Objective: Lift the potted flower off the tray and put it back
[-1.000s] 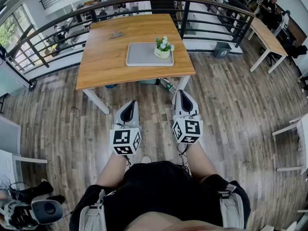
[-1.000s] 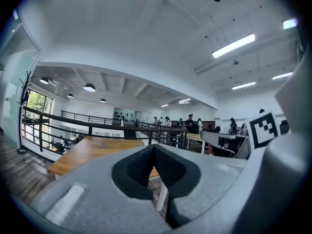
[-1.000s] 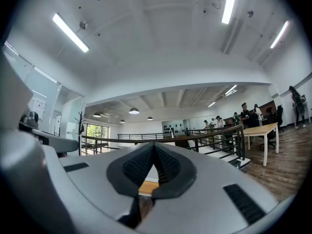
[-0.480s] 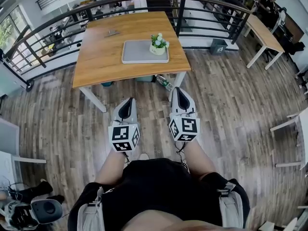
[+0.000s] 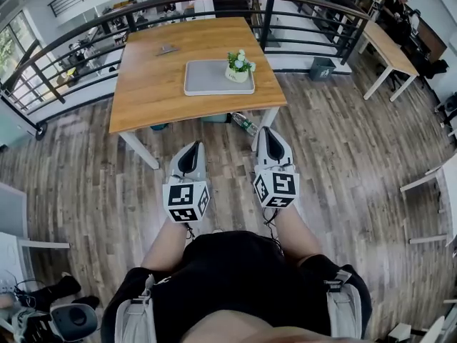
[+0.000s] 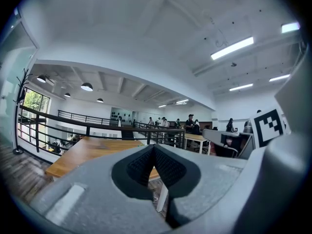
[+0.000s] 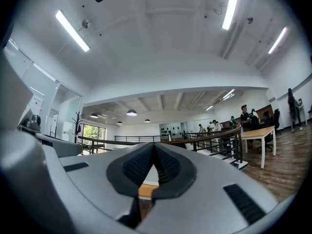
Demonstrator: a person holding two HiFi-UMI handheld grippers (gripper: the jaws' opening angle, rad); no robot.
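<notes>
Tray (image 5: 207, 84) on table (image 5: 153, 84) holds potted flower (image 5: 240, 66) at its right end

Open floor before a mostly bare table
The left gripper (image 5: 193, 146) and right gripper (image 5: 268, 129) hang over plank floor (image 5: 343, 141), well short of the table (image 5: 143, 98); on it stand a tray (image 5: 203, 86), the potted flower (image 5: 240, 64) at the tray's right end, and a small flat thing (image 5: 168, 49), perhaps metal, farther back; a railing (image 5: 265, 20) bounds the far side
</notes>
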